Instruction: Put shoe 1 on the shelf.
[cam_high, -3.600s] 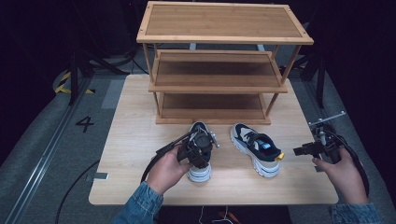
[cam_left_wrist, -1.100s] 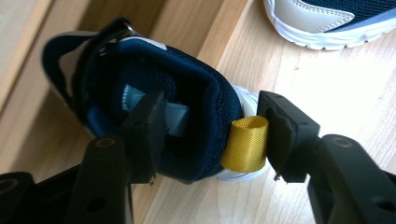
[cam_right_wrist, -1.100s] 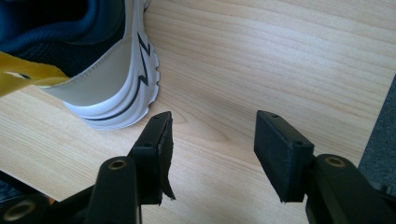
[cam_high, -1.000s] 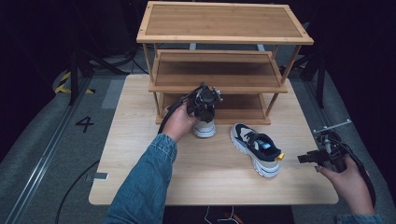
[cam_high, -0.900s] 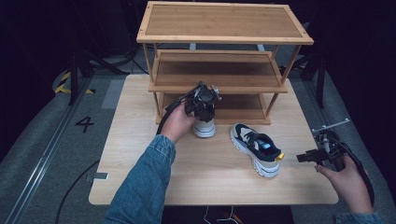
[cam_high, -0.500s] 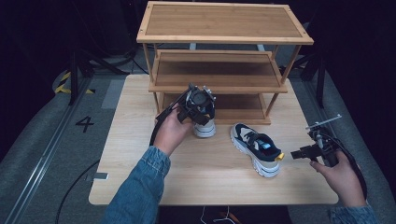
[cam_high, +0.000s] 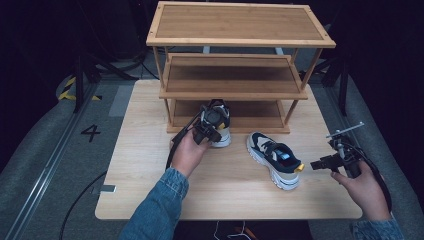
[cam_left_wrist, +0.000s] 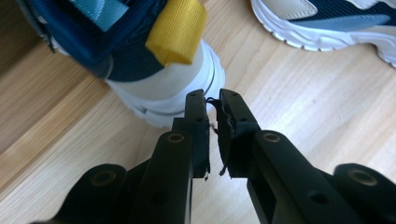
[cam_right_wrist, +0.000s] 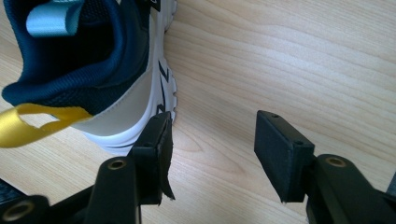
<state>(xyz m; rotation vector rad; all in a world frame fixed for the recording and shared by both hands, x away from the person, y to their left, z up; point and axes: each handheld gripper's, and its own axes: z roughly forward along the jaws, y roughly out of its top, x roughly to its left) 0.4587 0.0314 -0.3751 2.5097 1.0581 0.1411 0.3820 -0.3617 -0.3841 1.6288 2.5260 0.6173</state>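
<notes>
Navy-and-cream sneaker (cam_high: 218, 126), yellow heel loop, upright

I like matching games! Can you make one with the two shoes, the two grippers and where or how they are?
Things:
1. left shoe
2. right shoe
3. left gripper
4. right gripper

States:
A. jaws wide apart
B. lying out on the open table
C. jaws almost closed, holding nothing
D. at the rack's bottom shelf

Pairs: 1-D, 2-B, 3-C, 4-A
</notes>
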